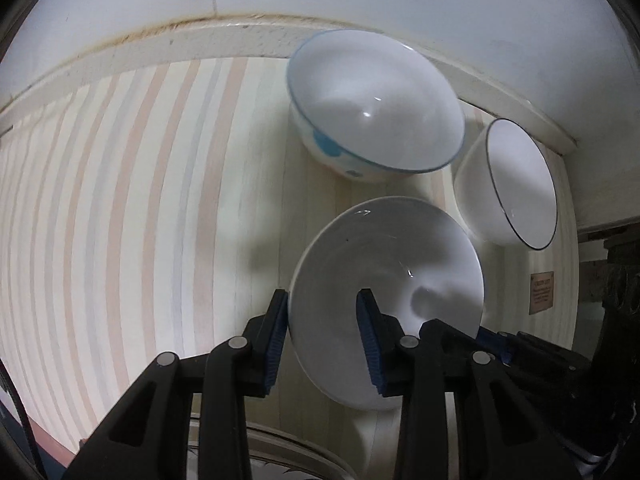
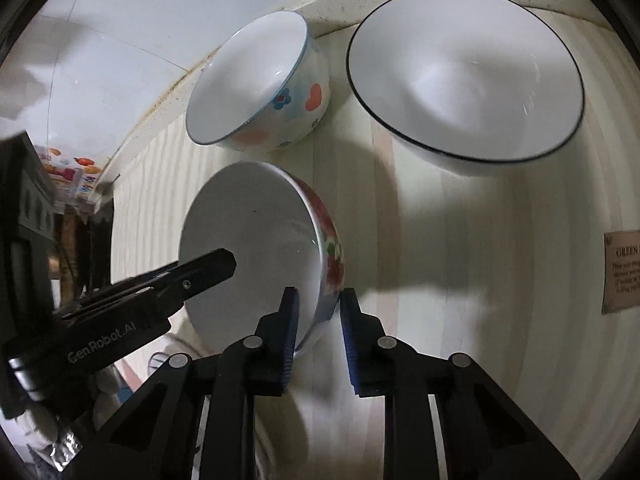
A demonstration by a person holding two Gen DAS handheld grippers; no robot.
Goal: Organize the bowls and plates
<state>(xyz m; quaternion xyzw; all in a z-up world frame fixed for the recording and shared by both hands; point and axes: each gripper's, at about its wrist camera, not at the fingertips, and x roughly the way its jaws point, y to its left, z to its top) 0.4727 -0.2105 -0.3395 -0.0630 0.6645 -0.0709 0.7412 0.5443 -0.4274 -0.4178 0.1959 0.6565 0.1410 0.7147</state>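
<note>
A white bowl with red flowers on its outside (image 2: pixel 256 248) sits between both grippers, over a pale striped mat (image 1: pixel 120 200). My left gripper (image 1: pixel 324 336) is shut on the bowl's (image 1: pixel 384 280) left rim, one pad inside and one outside. My right gripper (image 2: pixel 320 336) is shut on the opposite wall the same way. One finger of the left gripper (image 2: pixel 212 266) reaches into the bowl in the right wrist view. Whether the bowl rests on the mat I cannot tell.
Behind it stand a blue-rimmed bowl with hearts and flowers (image 2: pixel 256 80) (image 1: pixel 376 100) and a larger black-rimmed white bowl (image 2: pixel 464 76) (image 1: pixel 516 184), both near the cream ledge (image 1: pixel 160 40) under the wall. A brown label (image 2: pixel 622 272) lies on the mat at right. Bare mat stretches to the left.
</note>
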